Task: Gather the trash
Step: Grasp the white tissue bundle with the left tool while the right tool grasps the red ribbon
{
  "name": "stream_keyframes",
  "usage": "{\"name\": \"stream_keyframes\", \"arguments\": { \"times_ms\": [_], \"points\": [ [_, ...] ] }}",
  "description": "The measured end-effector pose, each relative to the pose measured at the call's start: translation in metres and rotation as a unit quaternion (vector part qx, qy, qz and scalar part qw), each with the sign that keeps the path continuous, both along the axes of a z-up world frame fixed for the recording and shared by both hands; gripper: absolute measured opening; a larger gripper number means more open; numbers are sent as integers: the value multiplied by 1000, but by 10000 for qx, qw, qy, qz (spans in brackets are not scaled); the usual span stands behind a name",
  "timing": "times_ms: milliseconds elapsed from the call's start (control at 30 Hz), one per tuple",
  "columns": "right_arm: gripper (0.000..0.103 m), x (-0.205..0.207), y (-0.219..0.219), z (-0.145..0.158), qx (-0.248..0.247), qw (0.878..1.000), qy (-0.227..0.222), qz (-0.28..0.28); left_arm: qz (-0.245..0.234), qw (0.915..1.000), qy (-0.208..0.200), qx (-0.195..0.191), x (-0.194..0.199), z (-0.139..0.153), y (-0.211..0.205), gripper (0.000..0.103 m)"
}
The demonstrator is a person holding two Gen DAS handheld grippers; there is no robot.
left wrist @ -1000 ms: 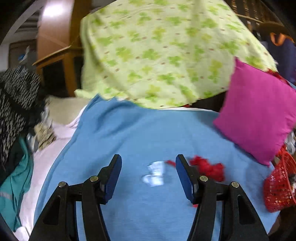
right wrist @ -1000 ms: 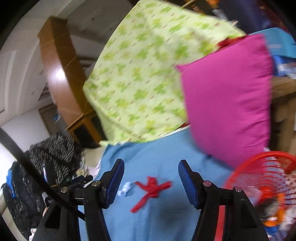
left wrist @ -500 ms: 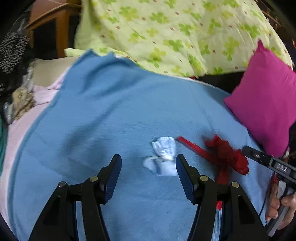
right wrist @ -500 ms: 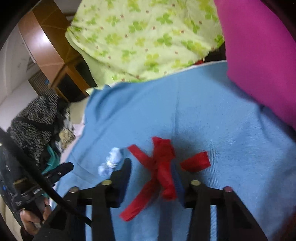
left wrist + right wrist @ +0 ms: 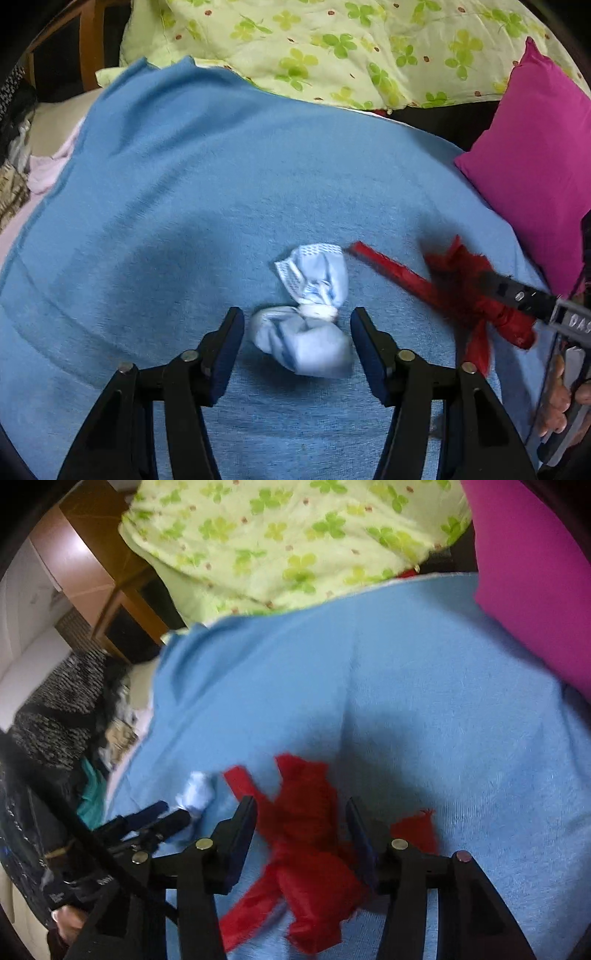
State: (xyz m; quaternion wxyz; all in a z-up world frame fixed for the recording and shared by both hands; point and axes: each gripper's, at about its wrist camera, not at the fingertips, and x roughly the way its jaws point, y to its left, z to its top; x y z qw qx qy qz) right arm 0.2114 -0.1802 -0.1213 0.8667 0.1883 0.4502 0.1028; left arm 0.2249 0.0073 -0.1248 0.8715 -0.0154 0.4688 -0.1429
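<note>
A light blue knotted wad [image 5: 314, 332] lies on the blue blanket [image 5: 184, 221]. My left gripper [image 5: 297, 325] straddles it, jaws closing, with a gap still showing beside the left pad. To its right lies a red frayed fabric scrap [image 5: 454, 284] with long strips. In the right wrist view the red scrap [image 5: 303, 830] fills the space between the fingers of my right gripper [image 5: 303, 808], whose jaws are opening. The blue wad [image 5: 197, 794] and the left gripper [image 5: 155, 819] show at the left there. The right gripper's finger [image 5: 517, 295] reaches over the scrap in the left wrist view.
A magenta cushion [image 5: 535, 147] leans at the blanket's right edge. A green clover-print quilt [image 5: 332, 44] is piled at the back. Dark clothes [image 5: 55, 709] heap at the left beside wooden furniture [image 5: 96, 565]. A hand [image 5: 554, 402] holds the right gripper's handle.
Both grippers came down toward the blanket. The left one now straddles the blue wad with narrower jaws. The right one narrowed around the red scrap, then widened. The red basket left view.
</note>
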Motion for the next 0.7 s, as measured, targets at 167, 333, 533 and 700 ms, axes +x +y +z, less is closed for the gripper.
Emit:
{"name": "stream_keyframes", "arguments": {
  "times_ms": [167, 333, 533, 700],
  "points": [
    [39, -5, 16, -6, -384, 9987, 115, 306, -126, 9999, 25, 4, -4, -1, -7, 45],
    [34, -16, 16, 6, -475, 9986, -60, 220, -79, 9998, 41, -182, -8, 9, -4, 38],
    [34, -45, 9, 42, -315, 9983, -482, 97, 35, 9992, -366, -164, -31, 49, -2, 38],
    [34, -80, 1, 79, -186, 9952, -955, -63, 41, 9936, -1127, -5, -70, 101, -8, 38]
  ]
}}
